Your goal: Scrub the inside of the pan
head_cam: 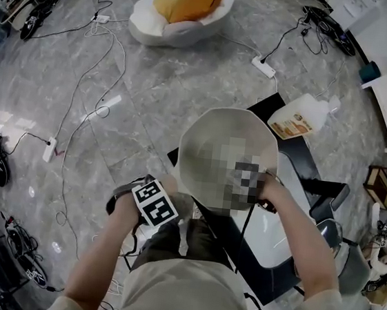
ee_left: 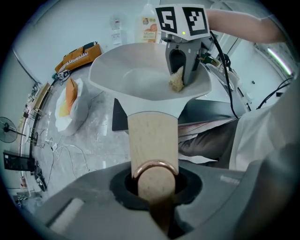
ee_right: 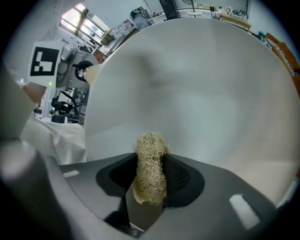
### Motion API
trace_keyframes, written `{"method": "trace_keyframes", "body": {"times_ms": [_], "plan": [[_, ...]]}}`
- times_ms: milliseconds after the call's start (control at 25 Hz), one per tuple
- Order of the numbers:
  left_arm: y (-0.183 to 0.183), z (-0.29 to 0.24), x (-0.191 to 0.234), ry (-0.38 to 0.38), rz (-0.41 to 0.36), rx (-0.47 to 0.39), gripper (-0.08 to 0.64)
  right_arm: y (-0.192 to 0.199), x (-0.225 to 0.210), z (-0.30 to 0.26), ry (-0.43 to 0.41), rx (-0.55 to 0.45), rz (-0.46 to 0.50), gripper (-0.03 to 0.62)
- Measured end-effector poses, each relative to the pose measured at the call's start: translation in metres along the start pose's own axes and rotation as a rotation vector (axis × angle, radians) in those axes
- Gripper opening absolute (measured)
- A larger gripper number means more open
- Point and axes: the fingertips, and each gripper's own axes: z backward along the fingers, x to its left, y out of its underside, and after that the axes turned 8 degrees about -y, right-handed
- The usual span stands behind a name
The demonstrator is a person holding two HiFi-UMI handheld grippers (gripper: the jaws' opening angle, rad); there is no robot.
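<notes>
Pan (ee_left: 123, 78): held in the air in front of the seated person, over the near edge of the black table (head_cam: 303, 151), tipped so its pale inside faces them.

Wooden handle (ee_left: 152, 140): clamped in the left gripper (ee_left: 154, 183), the jaws tight on its end just past the copper ring.

Right gripper (ee_left: 181, 75): reaches in over the pan's right rim, jaws closed on a tan fibrous scrubber (ee_right: 150, 165). The scrubber tip sits against or just off the inner wall near that rim; I cannot tell if it touches.

Progress, my reading: the grip and the tool are ready, and scrubbing is starting or barely under way. The whole inside looks evenly pale, with no foam, streaks or wet patches, so nearly all the surface is left to work.

Contents: the pan holds only the scrubber tip, with no water or soap showing.

Soap bottle (head_cam: 299, 117) with an orange label: at the table's far corner, well apart from the pan, fill level unreadable.

On the floor beyond, a white bowl-shaped seat (head_cam: 147, 22) holds an orange cushion (head_cam: 197, 2).
</notes>
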Motion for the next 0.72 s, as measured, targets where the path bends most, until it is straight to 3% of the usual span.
{"method": "trace_keyframes", "body": {"times_ms": [160,320,480,720], "plan": [[0.001,0.002,-0.002,0.009,-0.005,0.000,0.054,-0.034,0.040,-0.017,-0.209,-0.108,-0.024,0.172],[0.002,0.001,-0.004,0.009,0.000,-0.007,0.054,-0.086,0.044,-0.014,-0.243,-0.295,-0.038,0.172],[0.001,0.000,-0.007,0.018,0.005,-0.019,0.052,-0.128,0.028,0.002,-0.148,-0.451,-0.003,0.173],[0.001,0.001,-0.008,0.010,0.006,-0.018,0.052,-0.152,-0.021,0.033,0.174,-0.520,0.083,0.173]]}}
